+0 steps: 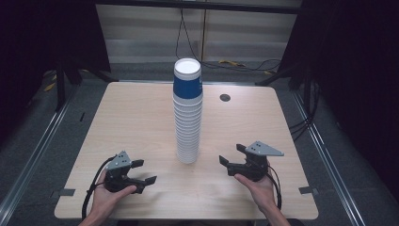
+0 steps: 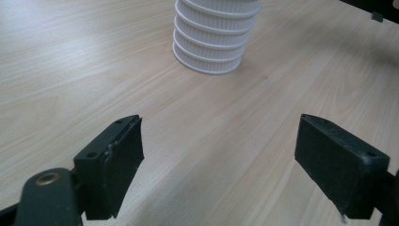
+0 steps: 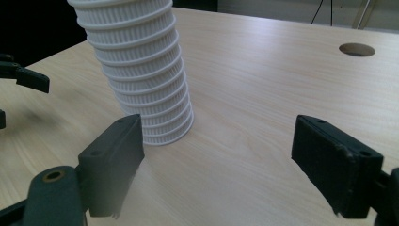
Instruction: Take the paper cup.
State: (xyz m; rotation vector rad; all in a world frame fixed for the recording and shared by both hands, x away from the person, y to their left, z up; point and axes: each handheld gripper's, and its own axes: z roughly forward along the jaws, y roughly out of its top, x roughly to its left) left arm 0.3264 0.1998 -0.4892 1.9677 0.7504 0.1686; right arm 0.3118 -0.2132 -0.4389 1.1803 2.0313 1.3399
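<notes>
Pale wooden table (image 1: 141,122) in a dim room, dark curtains at both sides, cables trailing over the grey floor beyond the far edge.

Left gripper (image 1: 143,172) resting low at the near left, jaws spread wide, nothing between them but bare wood; same in the left gripper view (image 2: 219,155), black pads (image 2: 117,155) well apart. Right gripper (image 1: 232,156) at the near right, jaws likewise spread and empty, confirmed in the right gripper view (image 3: 216,160). Both pointed inward, toward each other and toward the middle of the table.

Between the two sets of fingertips, a little beyond them: a tall stack of paper cups (image 1: 187,113), upside down, ribbed white rims piled one on another, the topmost cup blue-banded. Base of the stack ahead of the left jaws and apart from them (image 2: 214,42); nearer to the right jaws, just beyond the left pad in that view (image 3: 141,80), not touching. Farther out past the right fingers, a round cable hole (image 1: 225,97) in the tabletop.

Judged step: start of the approach, stack untouched, no grip yet. Next move likely: closing in on the stack from both sides, probably one gripper steadying the lower cups, the other taking the top cup. Calls for a light, level squeeze; tall stack, easily tipped by a sideways nudge.
</notes>
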